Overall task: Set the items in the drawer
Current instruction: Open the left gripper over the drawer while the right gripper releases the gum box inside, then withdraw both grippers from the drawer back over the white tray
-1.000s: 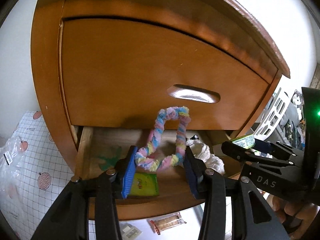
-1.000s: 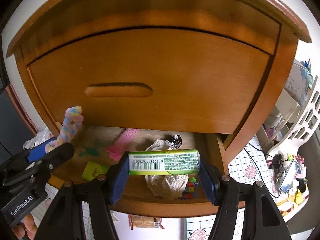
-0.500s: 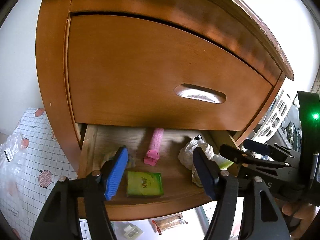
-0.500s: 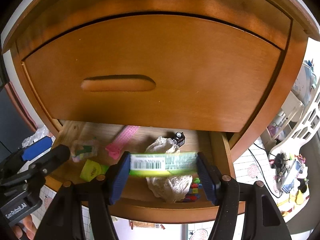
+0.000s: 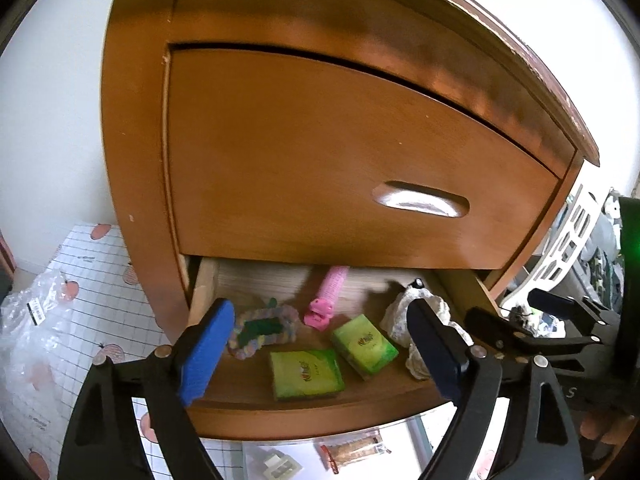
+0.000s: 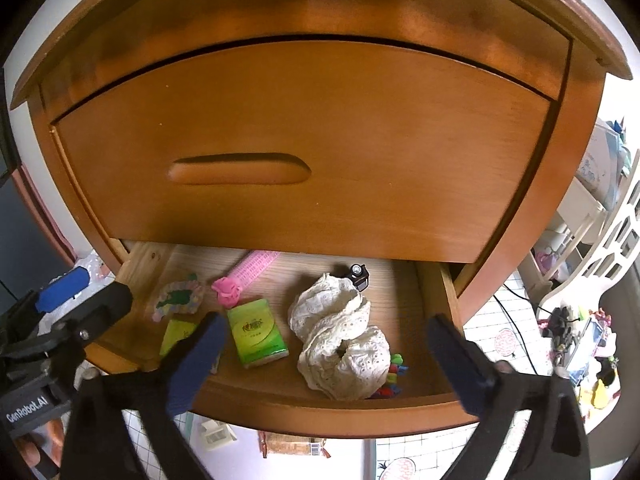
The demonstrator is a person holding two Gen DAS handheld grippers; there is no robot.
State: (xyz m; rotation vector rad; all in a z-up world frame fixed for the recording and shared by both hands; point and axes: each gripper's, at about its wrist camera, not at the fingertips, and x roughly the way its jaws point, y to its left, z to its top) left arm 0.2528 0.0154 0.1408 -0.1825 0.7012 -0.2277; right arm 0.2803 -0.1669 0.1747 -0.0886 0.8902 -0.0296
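Observation:
The lower drawer (image 5: 300,416) (image 6: 320,412) of a wooden nightstand stands pulled out. In it lie a pastel braided ring (image 5: 262,330) (image 6: 178,302), a pink comb-like piece (image 5: 326,300) (image 6: 244,280), two green packs (image 5: 306,374) (image 5: 364,344) (image 6: 258,332), a white lace cloth (image 5: 424,328) (image 6: 340,340) and a small black toy (image 6: 358,274). My left gripper (image 5: 320,346) (image 6: 80,296) hovers over the drawer's left front, jaws opening, nothing between them. My right gripper (image 6: 328,360) (image 5: 528,320) hangs above the drawer's front, jaws opening wide and empty.
The upper drawer (image 6: 304,152) is closed, with a recessed handle (image 5: 420,204). Below on a checked floor sheet (image 5: 100,288) lie a snack wrapper (image 5: 352,448) and a small white piece (image 6: 218,434). A clear plastic bag (image 5: 32,320) sits left, a cluttered white shelf (image 6: 592,280) right.
The left gripper let go of the braided ring, which now lies in the drawer's left. The right gripper released the green pack, now flat in the drawer. Both jaws spread wider.

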